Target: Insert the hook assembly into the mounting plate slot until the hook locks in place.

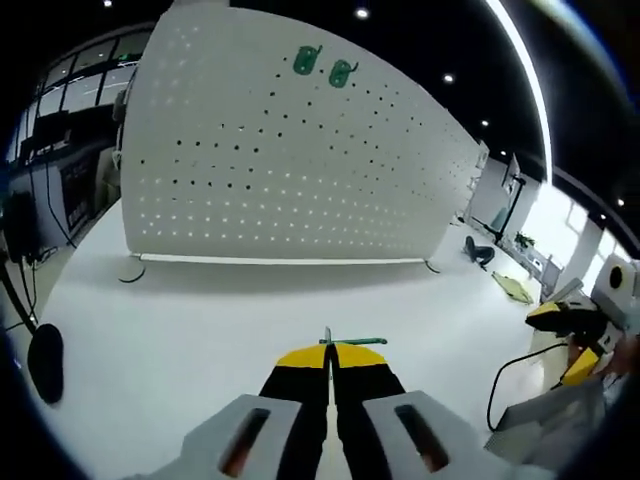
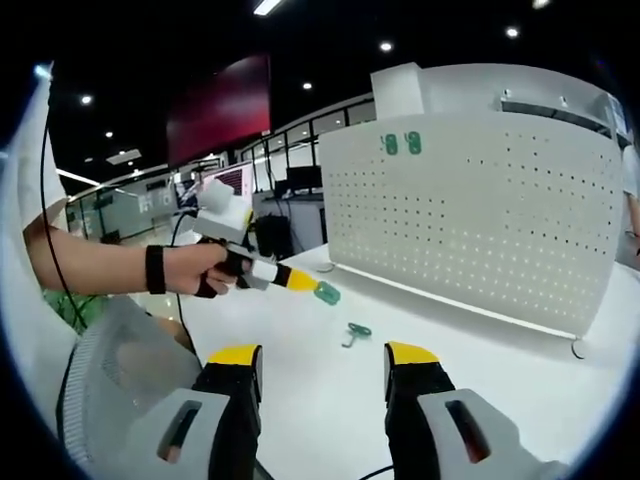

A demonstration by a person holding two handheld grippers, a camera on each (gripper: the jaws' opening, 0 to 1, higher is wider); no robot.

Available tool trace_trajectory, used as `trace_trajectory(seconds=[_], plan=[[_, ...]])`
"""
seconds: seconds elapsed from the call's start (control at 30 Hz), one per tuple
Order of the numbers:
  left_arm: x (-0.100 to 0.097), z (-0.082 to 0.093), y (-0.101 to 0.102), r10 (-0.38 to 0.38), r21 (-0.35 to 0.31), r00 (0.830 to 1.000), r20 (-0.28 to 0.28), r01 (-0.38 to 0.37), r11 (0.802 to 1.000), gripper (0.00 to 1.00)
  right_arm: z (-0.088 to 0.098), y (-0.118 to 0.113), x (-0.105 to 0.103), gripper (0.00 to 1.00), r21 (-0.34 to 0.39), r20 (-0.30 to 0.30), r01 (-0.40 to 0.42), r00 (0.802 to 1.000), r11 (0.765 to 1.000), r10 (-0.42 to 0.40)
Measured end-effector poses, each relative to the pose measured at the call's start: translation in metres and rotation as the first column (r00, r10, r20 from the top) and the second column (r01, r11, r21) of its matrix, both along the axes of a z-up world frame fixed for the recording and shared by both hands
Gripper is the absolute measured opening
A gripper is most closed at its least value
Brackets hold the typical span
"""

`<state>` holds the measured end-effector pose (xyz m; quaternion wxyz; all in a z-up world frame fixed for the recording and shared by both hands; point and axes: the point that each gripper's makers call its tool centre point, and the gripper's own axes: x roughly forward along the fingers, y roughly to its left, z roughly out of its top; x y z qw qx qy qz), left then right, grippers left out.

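Pinching a green hook (image 1: pixel 352 342) at frame bottom, the left claw (image 1: pixel 330 358) faces the pegboard (image 1: pixel 300 160); the right claw (image 2: pixel 322 365) gapes empty above a spare hook (image 2: pixel 355 333) on the bench (image 2: pixel 480 350).

Left gripper view sat low over the white bench (image 1: pixel 180 330), facing the pegboard (image 1: pixel 300 170) head-on w/ some roll, mid-distance. Right gripper view sat further back & off to one side, facing the same pegboard (image 2: pixel 480 210) obliquely; it also took in the left hand-held gripper (image 2: pixel 318 290) from the side, fairly near. Shared btwn both: pegboard w/ two green hooks up top (image 1: pixel 322 66) (image 2: pixel 401 144), bench surface in front.
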<state>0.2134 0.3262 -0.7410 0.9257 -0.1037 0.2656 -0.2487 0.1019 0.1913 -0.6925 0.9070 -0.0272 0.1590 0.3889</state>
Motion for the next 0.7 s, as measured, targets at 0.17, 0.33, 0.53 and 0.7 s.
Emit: trace_trajectory(seconds=[0.17, 0.33, 0.53, 0.7], plan=[[-0.007, 0.009, -0.015, -0.041, -0.039, 0.999, 0.004, 0.041, 0.998, 0.01, 0.001, -0.001, 0.002, 0.48, 0.002, 0.005, 0.003, 1.0, 1.0, -0.003], [-0.014, 0.021, -0.029, -0.063, -0.045, 0.998, 0.027, 0.064, 0.997, 0.01, 0.004, 0.0, 0.004, 0.48, 0.008, 0.016, -0.001, 1.0, 1.0, 0.0], [-0.018, 0.025, -0.04, -0.083, -0.066, 0.996, 0.034, 0.085, 0.994, 0.01, 0.005, 0.002, 0.006, 0.47, 0.009, 0.017, -0.006, 1.0, 1.0, 0.006], [-0.025, 0.029, -0.047, -0.107, -0.071, 0.994, 0.032, 0.109, 0.992, 0.01, 0.005, 0.001, 0.007, 0.47, 0.004, 0.023, -0.008, 1.0, 1.0, 0.008]])
